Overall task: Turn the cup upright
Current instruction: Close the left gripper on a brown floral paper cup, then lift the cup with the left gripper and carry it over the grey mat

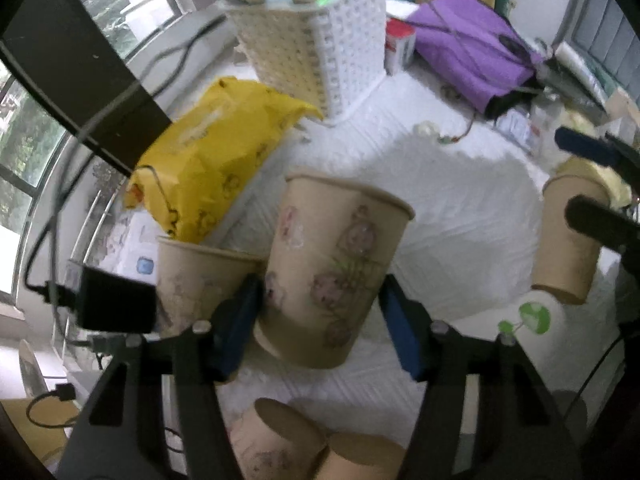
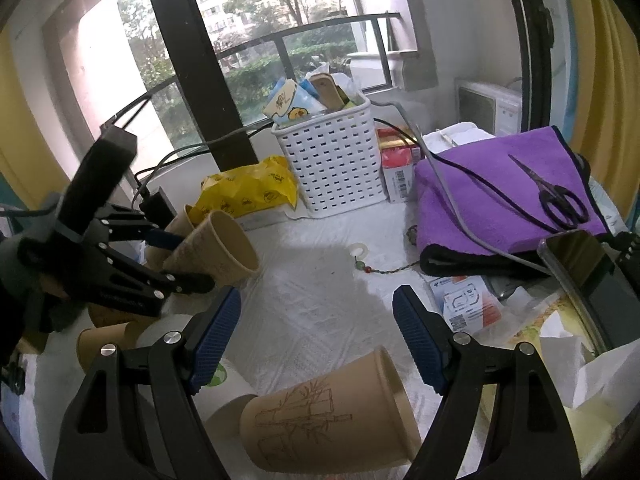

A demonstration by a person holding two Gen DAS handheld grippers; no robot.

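Note:
My left gripper (image 1: 320,304) is shut on a tan paper cup with pink flower print (image 1: 332,268), held above the table, tilted, mouth up. In the right wrist view this cup (image 2: 224,248) leans with its mouth to the right in the left gripper (image 2: 176,260). My right gripper (image 2: 316,332) is open and empty above a bamboo-print cup (image 2: 328,412) lying on its side, mouth to the right. This cup also shows in the left wrist view (image 1: 568,236).
Another cup (image 1: 196,284) stands behind the held one. Two cups (image 1: 280,440) lie near the front edge. A yellow packet (image 1: 216,148), white basket (image 2: 332,160), purple towel (image 2: 500,192) with scissors (image 2: 556,196), and a phone (image 2: 592,272) crowd the table.

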